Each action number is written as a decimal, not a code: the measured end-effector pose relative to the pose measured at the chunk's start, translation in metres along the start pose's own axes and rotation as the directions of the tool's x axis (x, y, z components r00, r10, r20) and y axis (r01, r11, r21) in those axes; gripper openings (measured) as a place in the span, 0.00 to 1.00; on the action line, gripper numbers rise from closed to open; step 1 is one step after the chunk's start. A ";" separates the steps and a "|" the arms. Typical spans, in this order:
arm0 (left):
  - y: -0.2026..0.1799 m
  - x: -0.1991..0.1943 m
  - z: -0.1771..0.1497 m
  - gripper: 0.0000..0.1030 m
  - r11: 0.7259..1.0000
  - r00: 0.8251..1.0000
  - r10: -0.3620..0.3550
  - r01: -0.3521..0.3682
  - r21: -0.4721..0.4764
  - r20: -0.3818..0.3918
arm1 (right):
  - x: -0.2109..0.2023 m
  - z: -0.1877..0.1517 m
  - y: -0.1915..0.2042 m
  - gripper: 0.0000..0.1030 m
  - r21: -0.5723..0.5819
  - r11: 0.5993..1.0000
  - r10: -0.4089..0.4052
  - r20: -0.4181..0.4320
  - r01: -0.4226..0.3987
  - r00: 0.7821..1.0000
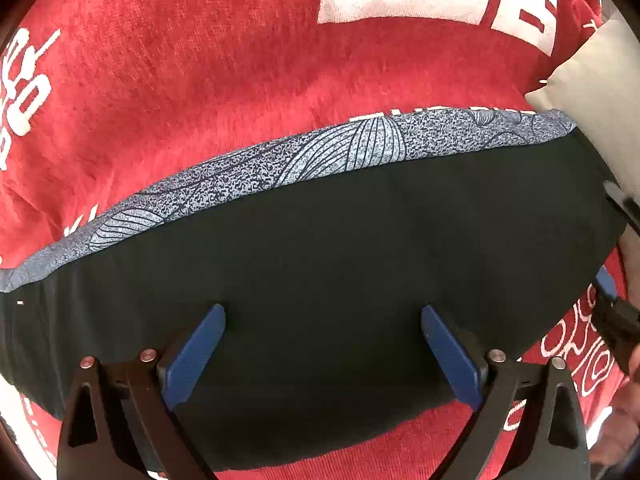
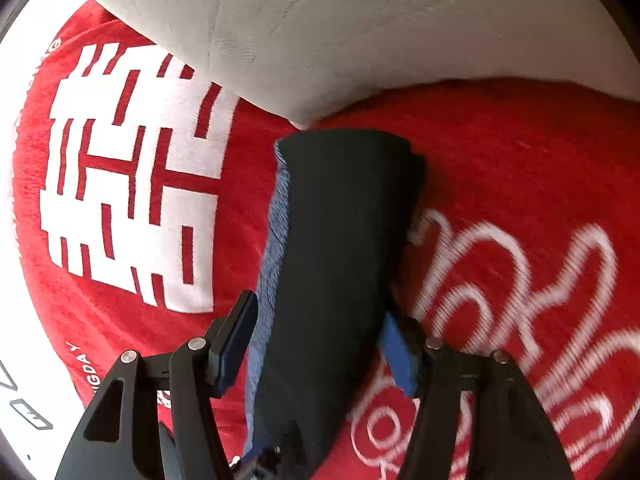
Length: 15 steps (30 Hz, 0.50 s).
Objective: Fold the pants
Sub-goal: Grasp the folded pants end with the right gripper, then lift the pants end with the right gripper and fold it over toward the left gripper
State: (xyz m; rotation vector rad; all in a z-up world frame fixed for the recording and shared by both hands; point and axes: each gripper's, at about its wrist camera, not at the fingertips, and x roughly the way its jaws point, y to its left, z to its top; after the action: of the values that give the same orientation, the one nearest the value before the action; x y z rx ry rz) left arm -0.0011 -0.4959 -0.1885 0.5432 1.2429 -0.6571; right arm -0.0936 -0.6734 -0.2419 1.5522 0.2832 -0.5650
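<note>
The pants (image 1: 340, 248) lie folded into a long dark band on the red blanket, with a grey-blue patterned strip (image 1: 320, 152) along the far edge. My left gripper (image 1: 322, 316) points down over the middle of the band, open, its blue pads wide apart with only flat fabric between them. At the band's right end my right gripper (image 2: 320, 332) straddles the pants (image 2: 344, 220) across their width. Its left pad (image 2: 238, 344) and right pad (image 2: 398, 356) both press on the edges of the bundle. That gripper also shows at the right edge of the left wrist view.
A red blanket (image 1: 200, 60) with large white characters (image 2: 132, 180) covers the surface under the pants. A pale cushion (image 2: 360, 20) rests against the far end of the pants and shows at the right as the cushion (image 1: 600, 80).
</note>
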 end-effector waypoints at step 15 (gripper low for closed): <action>-0.036 -0.010 -0.005 0.44 0.978 0.974 -0.209 0.208 0.013 0.090 | 0.001 -0.004 0.054 0.11 -0.292 0.951 -0.127 -0.079 0.099 0.989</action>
State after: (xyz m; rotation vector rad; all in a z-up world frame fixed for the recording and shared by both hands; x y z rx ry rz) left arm -0.0315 -0.5161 -0.1812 0.3841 1.2229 -0.8518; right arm -0.0644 -0.6741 -0.1959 1.2877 0.5091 -0.5131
